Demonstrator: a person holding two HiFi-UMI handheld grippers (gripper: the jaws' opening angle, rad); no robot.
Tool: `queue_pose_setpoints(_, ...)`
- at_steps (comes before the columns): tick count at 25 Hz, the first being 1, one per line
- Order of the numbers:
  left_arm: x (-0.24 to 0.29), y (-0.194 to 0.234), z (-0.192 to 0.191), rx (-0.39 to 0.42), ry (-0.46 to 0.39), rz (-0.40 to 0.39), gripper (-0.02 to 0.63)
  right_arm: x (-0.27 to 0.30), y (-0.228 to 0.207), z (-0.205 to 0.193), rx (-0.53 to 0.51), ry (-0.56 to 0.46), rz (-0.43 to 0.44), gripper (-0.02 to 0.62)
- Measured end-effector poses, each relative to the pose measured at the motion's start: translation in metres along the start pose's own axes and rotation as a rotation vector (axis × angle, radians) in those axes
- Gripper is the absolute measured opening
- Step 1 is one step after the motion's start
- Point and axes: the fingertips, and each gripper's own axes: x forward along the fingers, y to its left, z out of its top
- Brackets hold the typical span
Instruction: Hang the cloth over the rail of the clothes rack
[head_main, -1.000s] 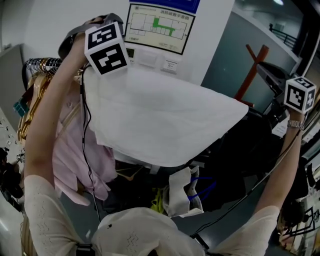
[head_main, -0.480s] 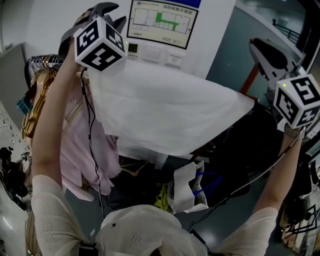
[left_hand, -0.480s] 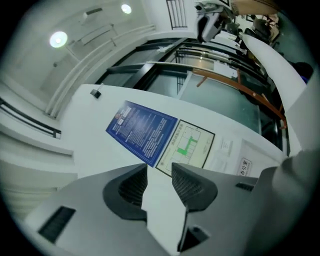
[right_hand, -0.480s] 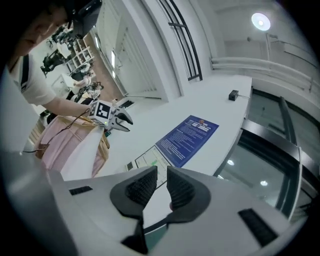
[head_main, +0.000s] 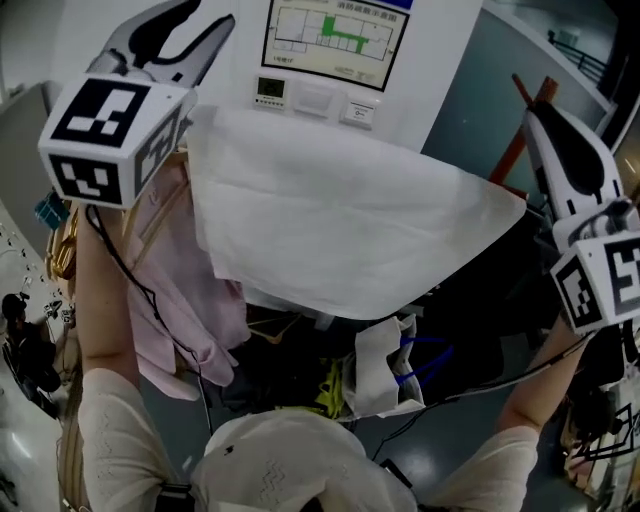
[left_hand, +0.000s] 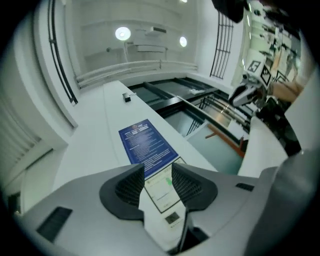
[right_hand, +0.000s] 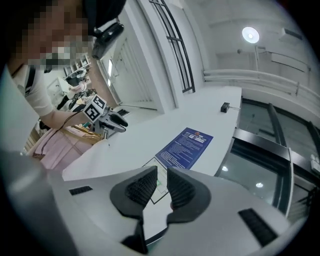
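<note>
Cloth (head_main: 340, 230): white, spread wide in the middle, free of both grippers; the rail under it is covered.
Left gripper (left_hand: 158, 176): jaws spread, nothing between them, raised at the cloth's far left corner.
Right gripper (right_hand: 161, 184): jaws a little apart, empty, raised right of the cloth.
Left side: pink shirt (head_main: 185, 290) on golden hangers (head_main: 62, 250), just beside the cloth.
Near side: white bag (head_main: 375, 365) low under the cloth.
Far wall: floor plan (head_main: 335, 35) and switches (head_main: 315, 98).

Wht cloth (head_main: 340, 230), pink shirt (head_main: 190, 300), blue poster (left_hand: 146, 142).
</note>
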Motion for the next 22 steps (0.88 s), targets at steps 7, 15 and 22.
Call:
queue_pose_setpoints(7, -0.077, -0.054, -0.058, -0.316, -0.028, -0.177, 0.160, -0.046, 0.073, -0.049, 0.267, -0.022, -0.022, 0.100)
queue_pose_setpoints(15, -0.088, -0.081, -0.134, -0.513, 0.123, -0.343, 0.193, -0.080, 0.072, -0.146, 0.713, 0.093, -0.166, 0.138)
queue_pose_setpoints(22, -0.082, -0.112, -0.129, -0.530, 0.109, -0.402, 0.193, -0.084, 0.078, -0.170, 0.732, 0.126, -0.183, 0.138)
